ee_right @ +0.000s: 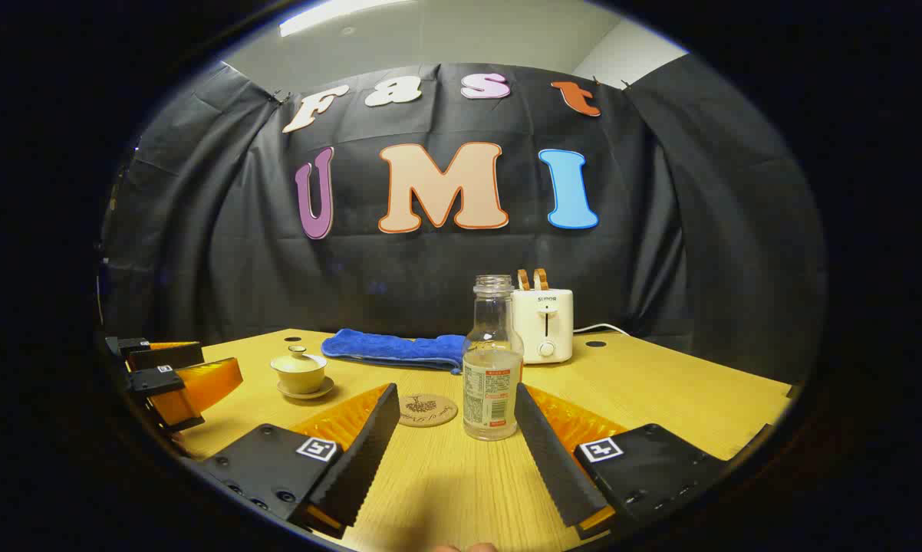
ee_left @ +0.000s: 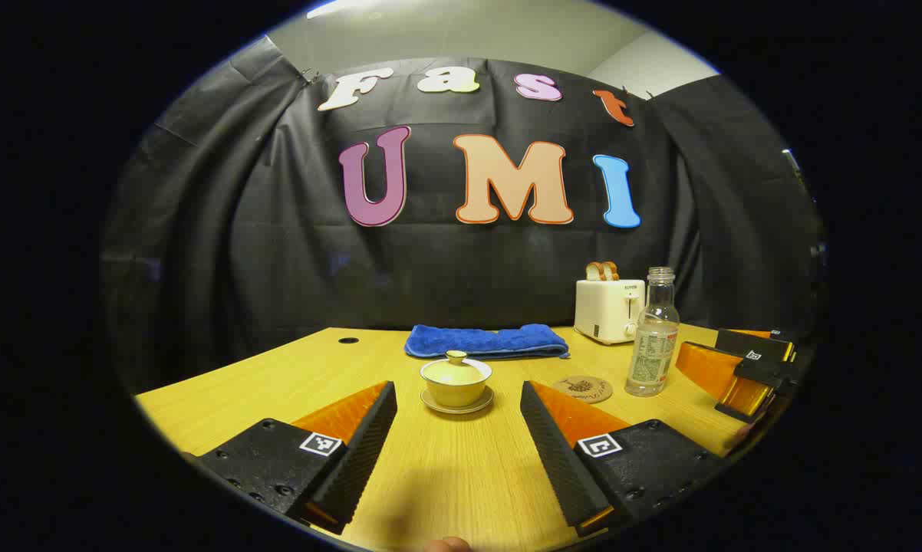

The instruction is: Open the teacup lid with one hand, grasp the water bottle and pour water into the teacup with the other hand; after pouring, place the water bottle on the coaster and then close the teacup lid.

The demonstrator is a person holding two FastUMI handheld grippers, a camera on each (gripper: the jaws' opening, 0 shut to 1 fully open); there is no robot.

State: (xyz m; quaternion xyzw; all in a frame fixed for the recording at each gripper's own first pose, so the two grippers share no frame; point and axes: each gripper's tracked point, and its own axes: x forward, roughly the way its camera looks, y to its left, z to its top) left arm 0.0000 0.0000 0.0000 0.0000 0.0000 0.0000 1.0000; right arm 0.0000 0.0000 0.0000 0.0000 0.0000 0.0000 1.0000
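teacup (ee_left: pixel 456 382): sits on its saucer (ee_left: pixel 456 405) out in the middle of the wooden table (ee_left: pixel 446 475), lid (ee_left: pixel 456 369) on, little knob on top. In the left gripper view it's dead centre past the fingers; in the right gripper view it's off to the left.

water bottle (ee_right: pixel 492 366): upright on the table, no cap on it, clear with a label around the lower half. Looks like some water low down, but the label hides the level, so can't really say how much.

coaster (ee_right: pixel 427 409): round, brownish, flat on the table between teacup and bottle, just beside the bottle and bare on top. Has some dark print I can't make out.

left gripper (ee_left: pixel 458 406): fingers spread wide, holding nothing, teacup beyond the gap and clear of both tips. Finger bases get cut off at the bottom edge.

right gripper (ee_right: pixel 456 412): also spread wide and empty, the bottle standing just ahead between the tips, not touching as far as I can tell. In the left gripper view it's way off at the right edge, partly cut off.

blue towel (ee_left: pixel 486 341): folded, lying behind the teacup near the wall.

toaster (ee_right: pixel 543 323): white, two slices sticking up, behind the bottle, which covers its left edge in the right gripper view.
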